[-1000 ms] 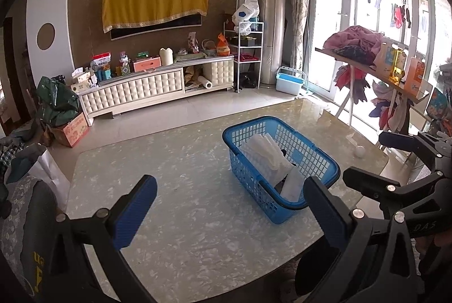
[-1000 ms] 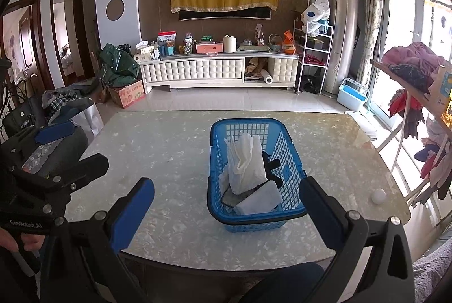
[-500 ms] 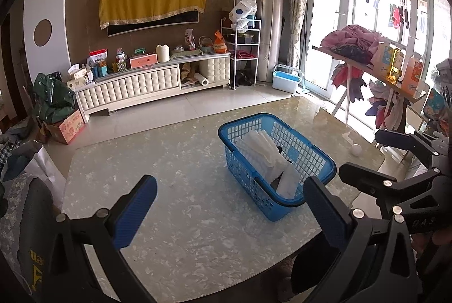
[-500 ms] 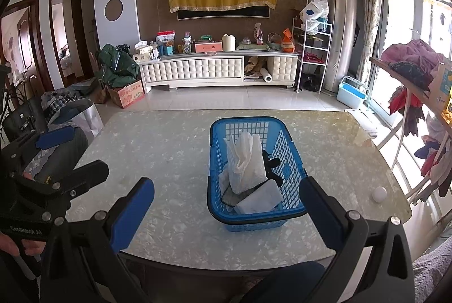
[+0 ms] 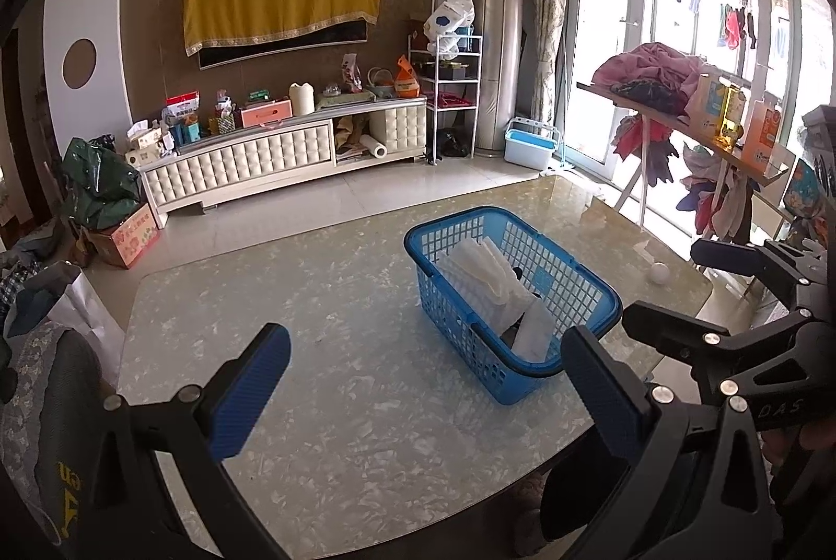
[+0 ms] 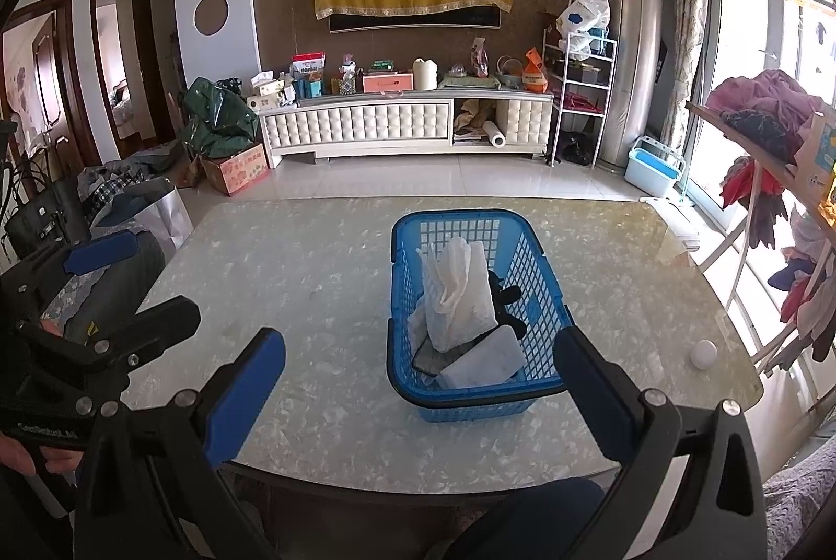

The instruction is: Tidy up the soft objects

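A blue plastic basket (image 6: 527,283) stands on the marble table (image 6: 313,278); it also shows in the left wrist view (image 5: 585,299). In it lie white cloths (image 6: 460,293), a dark item (image 6: 504,296) and a flat white pad (image 6: 483,364). The cloths show in the left wrist view (image 5: 486,270) too. My left gripper (image 5: 426,395) is open and empty, held back over the table's near edge, left of the basket. My right gripper (image 6: 418,395) is open and empty, just in front of the basket.
A small white ball (image 6: 703,354) lies near the table's right edge. A rack with clothes (image 5: 653,79) stands to the right. Bags (image 6: 136,205) sit left of the table. A TV cabinet (image 6: 366,126) lines the far wall.
Both grippers have drifted slightly back and up from the table; the basket looks a little farther in the left wrist view. Nothing was grasped or released.
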The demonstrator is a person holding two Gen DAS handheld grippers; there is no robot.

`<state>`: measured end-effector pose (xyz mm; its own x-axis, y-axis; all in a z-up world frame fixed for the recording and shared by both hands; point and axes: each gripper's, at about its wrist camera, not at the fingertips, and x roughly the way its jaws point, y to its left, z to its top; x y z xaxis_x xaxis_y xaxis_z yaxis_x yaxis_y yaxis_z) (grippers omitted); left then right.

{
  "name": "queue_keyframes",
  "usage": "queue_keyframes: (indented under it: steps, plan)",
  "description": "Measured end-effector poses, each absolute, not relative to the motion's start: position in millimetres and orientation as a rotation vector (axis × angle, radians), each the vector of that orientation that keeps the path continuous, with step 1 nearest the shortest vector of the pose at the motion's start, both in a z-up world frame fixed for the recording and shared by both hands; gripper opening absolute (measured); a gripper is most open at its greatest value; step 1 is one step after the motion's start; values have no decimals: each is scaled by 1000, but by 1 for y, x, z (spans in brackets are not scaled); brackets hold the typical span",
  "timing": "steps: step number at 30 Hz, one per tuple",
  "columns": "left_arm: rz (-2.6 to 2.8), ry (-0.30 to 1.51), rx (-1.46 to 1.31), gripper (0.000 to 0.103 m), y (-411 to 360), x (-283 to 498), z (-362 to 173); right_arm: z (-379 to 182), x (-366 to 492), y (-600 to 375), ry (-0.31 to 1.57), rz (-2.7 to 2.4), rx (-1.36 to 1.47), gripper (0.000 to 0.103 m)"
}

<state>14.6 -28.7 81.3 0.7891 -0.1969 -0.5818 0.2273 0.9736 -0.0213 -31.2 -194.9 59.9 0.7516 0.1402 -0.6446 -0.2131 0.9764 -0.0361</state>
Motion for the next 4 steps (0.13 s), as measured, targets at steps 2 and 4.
queue_keyframes:
  steps: [2, 4]
  plan:
    - [-229, 622, 49, 103, -28, 14, 81, 60, -31, -195, 696, 194, -110, 103]
    - [-233, 622, 49, 103, -28, 13, 81, 61, -32, -194, 697, 195, -111, 103]
